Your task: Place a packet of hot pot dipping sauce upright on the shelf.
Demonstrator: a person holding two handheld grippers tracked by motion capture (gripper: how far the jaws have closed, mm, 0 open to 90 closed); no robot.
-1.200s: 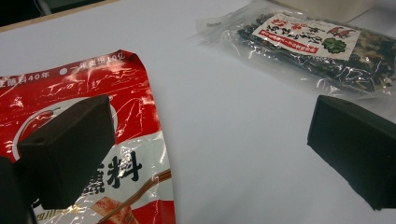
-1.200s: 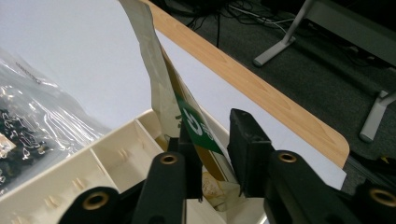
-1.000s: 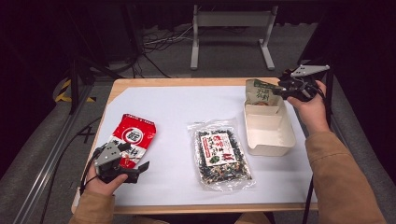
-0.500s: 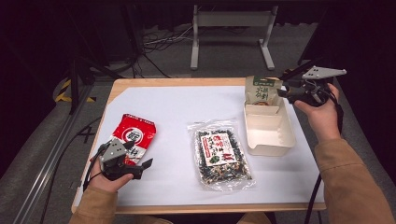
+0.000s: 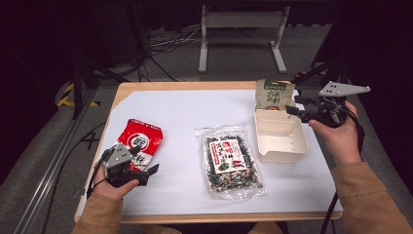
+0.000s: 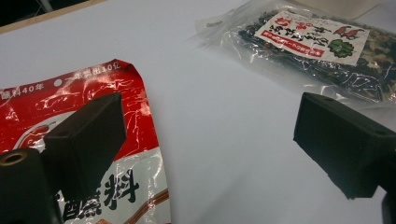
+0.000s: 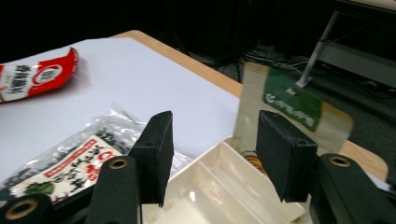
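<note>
A red pouch (image 5: 141, 141) (image 6: 93, 84) lies flat at the table's left. My left gripper (image 5: 148, 174) (image 6: 205, 116) rests at its near edge, open; its jaws have just been closing slightly with nothing between them. A clear bag of dark dried mix (image 5: 229, 161) (image 6: 317, 42) (image 7: 60, 158) lies mid-table. A cream box (image 5: 280, 139) (image 7: 224, 186) stands at the right, with a green-labelled pouch (image 5: 273, 95) (image 7: 289, 102) upright in its far end. My right gripper (image 5: 293, 106) (image 7: 215, 135) hovers just right of that pouch, open; its jaws have just been closing somewhat on nothing.
A white sheet (image 5: 195, 112) covers the wooden tabletop. Beyond the far edge stand a metal frame (image 5: 241, 19) and loose cables on the floor. The red pouch (image 7: 32, 74) is far off in the right gripper view.
My right gripper has drawn back to the right, away from the green-labelled pouch, which stays standing in the box. The left gripper has kept its place.
</note>
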